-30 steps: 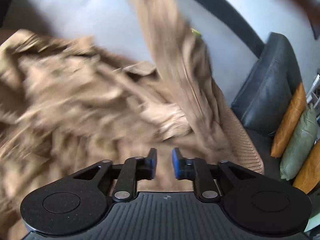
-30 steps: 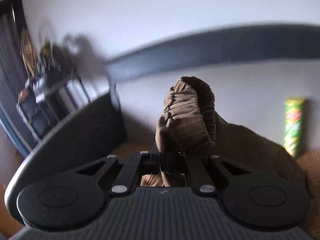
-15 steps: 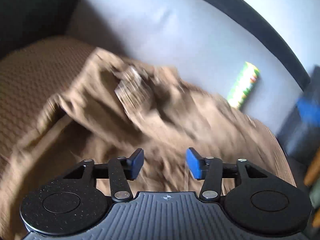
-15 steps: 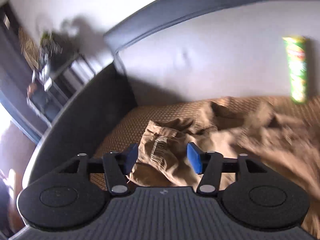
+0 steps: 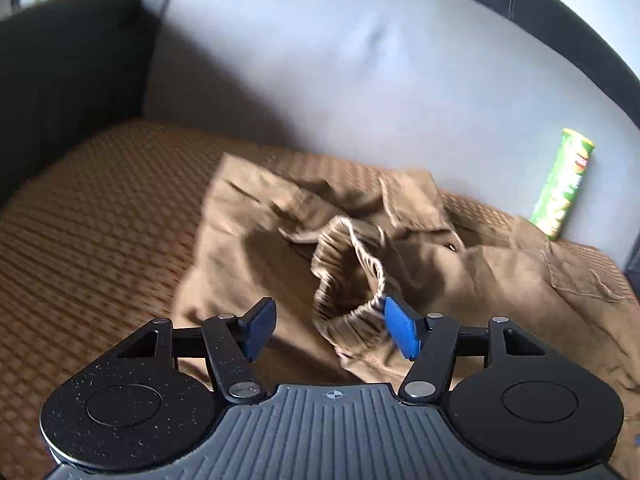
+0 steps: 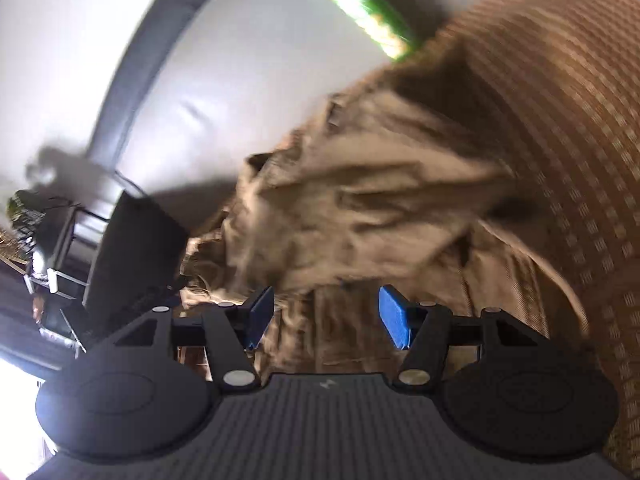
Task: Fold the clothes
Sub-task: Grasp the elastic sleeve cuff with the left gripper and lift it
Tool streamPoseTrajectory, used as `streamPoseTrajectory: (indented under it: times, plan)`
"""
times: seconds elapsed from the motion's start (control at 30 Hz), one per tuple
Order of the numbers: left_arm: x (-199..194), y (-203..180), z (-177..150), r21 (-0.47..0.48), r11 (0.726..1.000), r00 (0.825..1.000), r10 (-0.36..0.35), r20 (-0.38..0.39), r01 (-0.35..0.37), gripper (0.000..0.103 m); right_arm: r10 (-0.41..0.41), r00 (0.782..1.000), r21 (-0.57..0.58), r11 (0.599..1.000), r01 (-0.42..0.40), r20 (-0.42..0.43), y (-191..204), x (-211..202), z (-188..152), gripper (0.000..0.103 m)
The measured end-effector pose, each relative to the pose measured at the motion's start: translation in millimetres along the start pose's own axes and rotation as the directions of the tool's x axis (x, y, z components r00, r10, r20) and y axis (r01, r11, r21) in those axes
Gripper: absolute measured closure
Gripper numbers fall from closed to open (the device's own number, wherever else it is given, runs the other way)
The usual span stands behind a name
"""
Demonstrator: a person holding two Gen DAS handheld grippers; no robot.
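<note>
Left gripper [image 5: 328,330] spread wide, empty, poised just above the gathered elastic waistband [image 5: 352,276]; right gripper [image 6: 326,316] likewise wide apart, gripping nothing, tilted over the same brown trousers [image 5: 400,248]. Trousers crumpled in a loose heap on the woven sofa seat [image 5: 100,208], not folded. Likely between grasps: next, probably a clean pinch on waistband or hem. Left view sharp, showing waistband and upright green can [image 5: 562,190]; right view blurred, adding a shelf [image 6: 52,248] beyond the armrest.

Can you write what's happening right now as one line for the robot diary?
left gripper: open, over elastic cuff | right gripper: open | brown trousers: crumpled on sofa seat, unfolded
</note>
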State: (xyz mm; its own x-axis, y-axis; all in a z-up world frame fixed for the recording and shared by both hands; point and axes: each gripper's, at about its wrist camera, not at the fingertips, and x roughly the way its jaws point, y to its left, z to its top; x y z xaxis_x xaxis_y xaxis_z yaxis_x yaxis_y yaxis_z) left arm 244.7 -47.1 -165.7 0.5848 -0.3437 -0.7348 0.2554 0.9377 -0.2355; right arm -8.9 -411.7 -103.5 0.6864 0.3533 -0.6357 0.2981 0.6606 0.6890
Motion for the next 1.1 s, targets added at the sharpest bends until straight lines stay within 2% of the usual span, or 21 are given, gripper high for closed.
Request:
streamPoseTrajectory:
  times: [0.13, 0.17, 0.2, 0.23, 0.37, 0.53, 0.63, 0.83, 0.93, 1.0, 1.1]
  plan:
    - [13.0, -0.3, -6.2, -0.022, 1.000, 1.000, -0.009, -0.026, 0.009, 0.028, -0.023, 1.000, 0.032, 0.999, 0.023, -0.002, -15.2, 8.0, -7.2, 0.039]
    - [15.6, 1.4, -7.7, -0.035, 0.999, 0.999, -0.013, -0.033, 0.012, 0.041, -0.028, 1.000, 0.027, 0.999, 0.028, -0.001, -14.4, 9.0, -7.8, 0.039]
    - [18.2, 3.1, -9.0, -0.050, 0.999, 0.999, -0.020, -0.044, 0.017, 0.047, -0.033, 0.999, 0.021, 0.999, 0.033, 0.000, -13.5, 10.1, -8.3, 0.039]
    - [19.6, 5.1, -10.3, -0.066, 0.998, 0.998, -0.025, -0.051, 0.022, 0.066, -0.037, 0.999, 0.016, 0.999, 0.037, 0.001, -12.7, 11.2, -8.9, 0.039]
    - [16.3, 11.8, -14.3, -0.107, 0.994, 0.998, -0.044, -0.045, 0.039, 0.081, -0.057, 0.998, -0.006, 0.998, 0.057, 0.005, -9.3, 15.6, -11.2, 0.039]
    - [-15.8, 29.7, -24.3, -0.163, 0.979, 0.993, -0.118, 0.031, 0.121, 0.083, -0.081, 0.997, -0.032, 0.996, 0.082, 0.012, -5.1, 21.1, -14.1, 0.039]
    - [-12.2, 39.9, -35.3, -0.172, 0.980, 0.995, -0.102, 0.012, 0.103, 0.083, -0.096, 0.995, -0.048, 0.994, 0.097, 0.016, -2.6, 24.4, -15.9, 0.039]
    - [-17.4, 44.5, -44.6, -0.220, 0.967, 0.992, -0.122, 0.043, 0.129, 0.083, -0.141, 0.987, 0.023, 0.990, 0.140, 0.074, -18.4, 27.1, -10.5, 0.039]
    - [-31.1, 43.8, -45.0, -0.211, 0.967, 0.989, -0.128, 0.075, 0.141, 0.083, -0.156, 0.983, 0.085, 0.985, 0.148, 0.098, -28.3, 29.2, -5.9, 0.039]
    - [-31.0, 45.7, -43.9, -0.191, 0.975, 0.992, -0.097, 0.078, 0.110, 0.083, -0.165, 0.981, 0.098, 0.983, 0.155, 0.105, -30.8, 31.9, -3.8, 0.039]
    - [-13.0, 49.5, -48.9, -0.172, 0.983, 0.998, -0.070, -0.006, 0.068, 0.082, -0.165, 0.981, 0.037, 0.986, 0.162, 0.098, -23.6, 36.1, -8.1, 0.039]
